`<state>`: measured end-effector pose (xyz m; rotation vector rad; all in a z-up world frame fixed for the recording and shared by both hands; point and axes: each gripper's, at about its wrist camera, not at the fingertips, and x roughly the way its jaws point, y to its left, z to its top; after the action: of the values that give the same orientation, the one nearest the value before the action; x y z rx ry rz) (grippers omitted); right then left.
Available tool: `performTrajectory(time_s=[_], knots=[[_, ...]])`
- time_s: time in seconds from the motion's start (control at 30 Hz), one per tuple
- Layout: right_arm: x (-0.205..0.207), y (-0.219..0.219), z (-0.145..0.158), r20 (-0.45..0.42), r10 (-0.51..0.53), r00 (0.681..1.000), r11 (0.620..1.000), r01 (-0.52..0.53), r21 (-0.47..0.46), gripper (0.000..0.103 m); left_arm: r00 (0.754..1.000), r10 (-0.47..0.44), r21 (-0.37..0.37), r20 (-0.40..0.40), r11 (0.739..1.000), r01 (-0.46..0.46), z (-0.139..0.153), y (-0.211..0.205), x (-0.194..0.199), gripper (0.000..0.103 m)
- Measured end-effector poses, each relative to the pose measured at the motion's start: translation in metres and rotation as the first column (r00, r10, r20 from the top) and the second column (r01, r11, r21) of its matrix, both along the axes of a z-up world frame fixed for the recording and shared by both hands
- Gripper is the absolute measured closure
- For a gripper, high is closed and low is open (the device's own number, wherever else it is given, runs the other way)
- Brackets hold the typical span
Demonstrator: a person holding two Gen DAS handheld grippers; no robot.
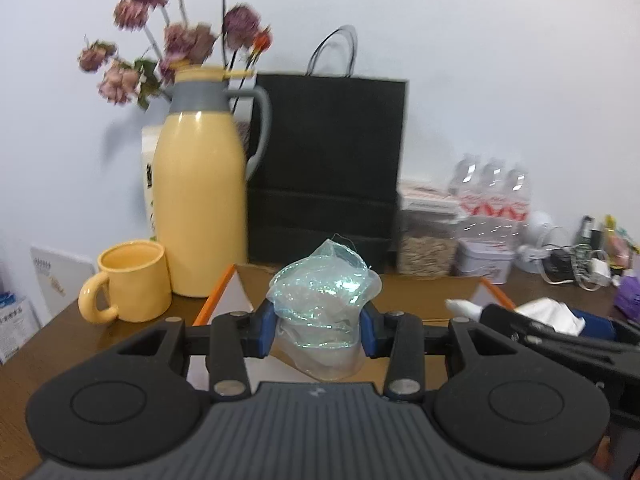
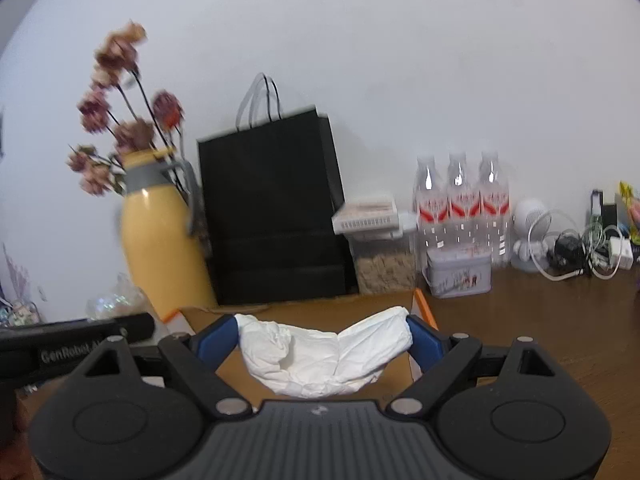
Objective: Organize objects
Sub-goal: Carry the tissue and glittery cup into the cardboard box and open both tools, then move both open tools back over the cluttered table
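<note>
My left gripper (image 1: 318, 330) is shut on a crumpled bundle of shimmering clear-teal film (image 1: 324, 300), held above an open cardboard box (image 1: 420, 292) with orange-edged flaps. My right gripper (image 2: 322, 340) is shut on a wide white crumpled cloth-like wad (image 2: 320, 356), its blue pads pressing both ends, also over the box (image 2: 304, 312). In the left wrist view the right gripper (image 1: 560, 336) shows at the right with the white wad (image 1: 550, 314). In the right wrist view the left gripper's body (image 2: 80, 340) and its film bundle (image 2: 114, 300) show at the left.
Behind the box stand a yellow thermos jug (image 1: 200, 200) with dried flowers, a yellow mug (image 1: 132, 280), a black paper bag (image 1: 328, 168), water bottles (image 2: 460, 200), a food container (image 2: 384, 264), a tin (image 2: 460, 276), and tangled cables (image 2: 576, 252) on the brown table (image 2: 560, 320).
</note>
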<state>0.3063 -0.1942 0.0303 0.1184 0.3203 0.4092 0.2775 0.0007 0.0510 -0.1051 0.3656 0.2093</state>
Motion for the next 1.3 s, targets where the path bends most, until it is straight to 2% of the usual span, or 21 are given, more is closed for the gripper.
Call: performTrajectory(time_s=[0.07,0.23,0.37,0.5,0.53,0.57,0.6,0.63,0.67,0.77,1.3], knots=[[0.011,0.004,-0.006,-0.019,-0.018,1.000,1.000,0.018,-0.015,0.014,1.000,0.009,-0.022,-0.027,1.000,-0.009,-0.006,0.005,0.012,0.063],[0.020,0.006,-0.020,-0.058,-0.012,0.998,0.999,0.009,-0.052,0.014,0.997,-0.013,-0.005,-0.074,1.000,0.013,-0.022,0.007,0.017,0.063],[0.019,0.009,-0.023,-0.075,-0.004,0.997,0.997,-0.002,-0.075,0.014,0.997,-0.025,-0.002,-0.073,1.000,0.025,-0.023,0.006,0.015,0.062],[0.015,0.010,-0.022,-0.073,-0.001,0.997,0.995,-0.006,-0.096,0.012,0.998,-0.022,-0.001,-0.057,1.000,0.022,-0.021,0.005,0.010,0.052],[0.014,0.010,-0.021,-0.076,0.001,0.997,0.995,-0.009,-0.101,0.010,0.998,-0.026,0.002,-0.054,1.000,0.026,-0.020,0.005,0.009,0.043],[0.013,0.010,-0.021,-0.076,0.002,0.997,0.994,-0.010,-0.104,0.008,0.998,-0.024,0.006,-0.051,1.000,0.024,-0.019,0.004,0.008,0.025],[0.012,0.009,-0.020,-0.076,0.002,0.997,0.994,-0.010,-0.107,0.006,0.999,-0.004,0.015,-0.042,1.000,0.005,-0.018,0.004,0.007,0.019],[0.011,0.009,-0.019,-0.076,0.001,0.997,0.994,-0.009,-0.110,0.003,0.999,0.021,0.024,-0.028,1.000,-0.020,-0.017,0.004,0.005,0.000],[0.010,0.009,-0.018,-0.076,-0.002,0.997,0.994,-0.007,-0.112,0.000,0.999,0.032,0.021,-0.009,0.999,-0.032,-0.016,0.006,0.004,0.000],[0.008,0.009,-0.017,-0.077,-0.016,0.997,0.992,0.006,-0.125,0.000,0.999,0.041,-0.011,-0.006,0.999,-0.041,-0.014,0.011,0.003,0.000],[-0.006,0.005,-0.006,-0.037,-0.016,0.999,0.992,0.011,-0.130,0.000,0.999,0.036,-0.019,0.021,0.999,-0.036,-0.008,0.011,-0.008,0.000]])
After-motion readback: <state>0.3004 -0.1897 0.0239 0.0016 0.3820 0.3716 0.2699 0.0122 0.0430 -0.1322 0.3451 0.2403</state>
